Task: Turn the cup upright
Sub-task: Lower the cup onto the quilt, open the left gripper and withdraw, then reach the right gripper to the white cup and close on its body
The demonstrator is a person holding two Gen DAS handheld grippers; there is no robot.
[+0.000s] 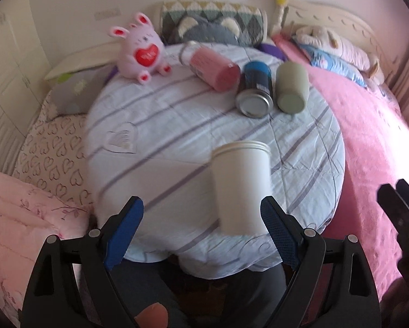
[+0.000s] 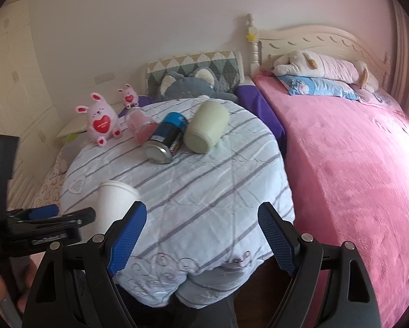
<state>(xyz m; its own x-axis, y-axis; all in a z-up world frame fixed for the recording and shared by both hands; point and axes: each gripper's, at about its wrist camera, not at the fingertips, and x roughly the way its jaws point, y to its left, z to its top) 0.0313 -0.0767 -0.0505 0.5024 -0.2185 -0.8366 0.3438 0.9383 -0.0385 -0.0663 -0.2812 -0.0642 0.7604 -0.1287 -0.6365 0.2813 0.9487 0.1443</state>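
Observation:
A white cup [image 1: 241, 186] stands upright, rim up, near the front edge of a round table with a striped cloth [image 1: 177, 125]. It also shows in the right wrist view [image 2: 114, 205]. My left gripper [image 1: 201, 235] is open, its right blue pad close beside the cup's lower side, apart from it. My right gripper [image 2: 201, 235] is open and empty over the table's front edge, right of the cup. The left gripper also shows at the left of the right wrist view [image 2: 54, 216].
At the back of the table lie a pink bottle [image 1: 212, 67], a blue and silver can [image 1: 255, 90] and a green cup [image 1: 290, 87], all on their sides. A pink plush rabbit [image 1: 143, 52] sits back left. A bed with a pink blanket [image 2: 355, 164] is to the right.

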